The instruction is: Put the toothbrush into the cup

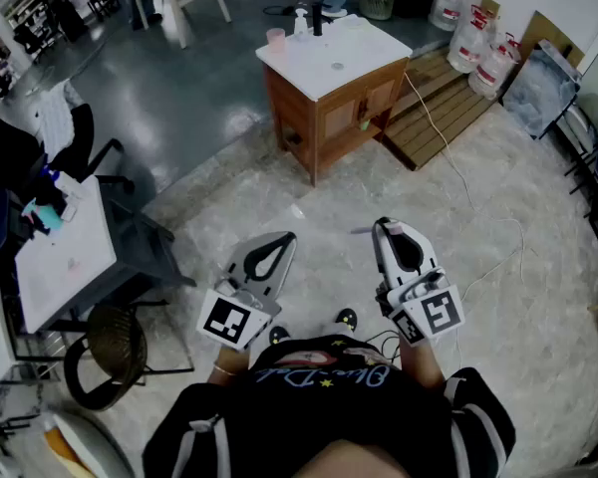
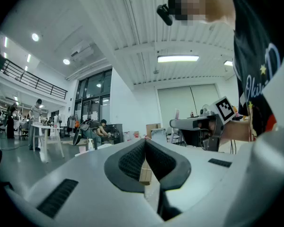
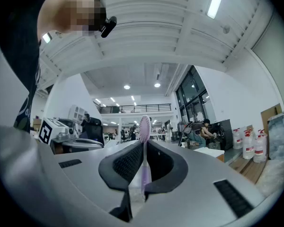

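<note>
A pale purple toothbrush (image 3: 145, 128) stands upright between the pads of my right gripper (image 3: 144, 144), which is shut on its handle; the bristle head pokes above the tips. In the head view the right gripper (image 1: 382, 227) is held low in front of the person, and the brush shows as a thin sliver (image 1: 363, 231) at its tip. My left gripper (image 1: 285, 238) sits beside it, jaws closed on nothing (image 2: 145, 144). A pink cup (image 1: 275, 38) stands on the white counter (image 1: 351, 54) of a wooden cabinet (image 1: 335, 108), well ahead of both grippers.
Bottles (image 1: 302, 20) stand near the cup on the counter. A white desk (image 1: 68, 257) and a black chair (image 1: 106, 353) are at the left. A wooden pallet (image 1: 448, 110) and water jugs (image 1: 474, 38) lie beyond the cabinet at the right. A cable (image 1: 458, 167) runs over the floor.
</note>
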`<state>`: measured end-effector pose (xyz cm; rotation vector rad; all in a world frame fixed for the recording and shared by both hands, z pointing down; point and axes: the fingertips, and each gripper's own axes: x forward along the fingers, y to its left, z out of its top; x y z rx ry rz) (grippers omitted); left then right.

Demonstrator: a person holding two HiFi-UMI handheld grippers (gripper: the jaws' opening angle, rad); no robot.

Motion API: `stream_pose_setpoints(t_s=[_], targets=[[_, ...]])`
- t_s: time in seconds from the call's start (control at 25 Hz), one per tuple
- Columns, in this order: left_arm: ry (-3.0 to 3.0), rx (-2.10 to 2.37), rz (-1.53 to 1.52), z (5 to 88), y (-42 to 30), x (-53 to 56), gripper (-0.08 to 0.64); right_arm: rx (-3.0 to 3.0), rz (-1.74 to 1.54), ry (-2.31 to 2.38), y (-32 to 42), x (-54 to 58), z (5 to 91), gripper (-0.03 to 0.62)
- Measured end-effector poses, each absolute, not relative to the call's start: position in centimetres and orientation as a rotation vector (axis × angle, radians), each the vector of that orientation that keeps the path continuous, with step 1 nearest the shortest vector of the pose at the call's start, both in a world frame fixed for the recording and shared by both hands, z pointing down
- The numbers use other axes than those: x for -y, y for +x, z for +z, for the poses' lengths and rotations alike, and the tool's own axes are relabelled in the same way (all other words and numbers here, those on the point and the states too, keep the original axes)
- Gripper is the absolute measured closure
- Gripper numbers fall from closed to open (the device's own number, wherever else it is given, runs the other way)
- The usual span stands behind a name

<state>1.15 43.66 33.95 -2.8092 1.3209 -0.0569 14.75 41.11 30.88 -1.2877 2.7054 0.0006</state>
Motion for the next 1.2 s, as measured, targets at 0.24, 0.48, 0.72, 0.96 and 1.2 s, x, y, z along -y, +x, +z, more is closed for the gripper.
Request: stream_pose_setpoints(t_s=[0.24,0.48,0.72,0.96,1.2], targets=[[-2.793,-1.341,-0.045,33.7,1.9,-43.4,0.560,-2.700,-0.011,-1.285,15.7,-40.8,31.1,0.577],[-2.792,-1.391,-0.020,33.8,3.5,-42.5,0.560,-2.698,-0.036,-1.226,17.6,-40.1,31.2,0.577],[-2.783,-1.444,-0.026,34.2,5.3,-41.7,0.560,-2.715,-0.051,-1.192,19.6,-38.8,31.8,0.577],[-2.783,-1.472,-0.071,35.0,7.9,-40.8,0.560,-2.714,-0.091,-1.151,22.0,-37.4,32.8,0.577],[-2.784,-1.459,-0.112,35.4,10.3,-40.6,0.560,-2.725,-0.139,-1.103,23.5,-36.9,33.7,0.577]])
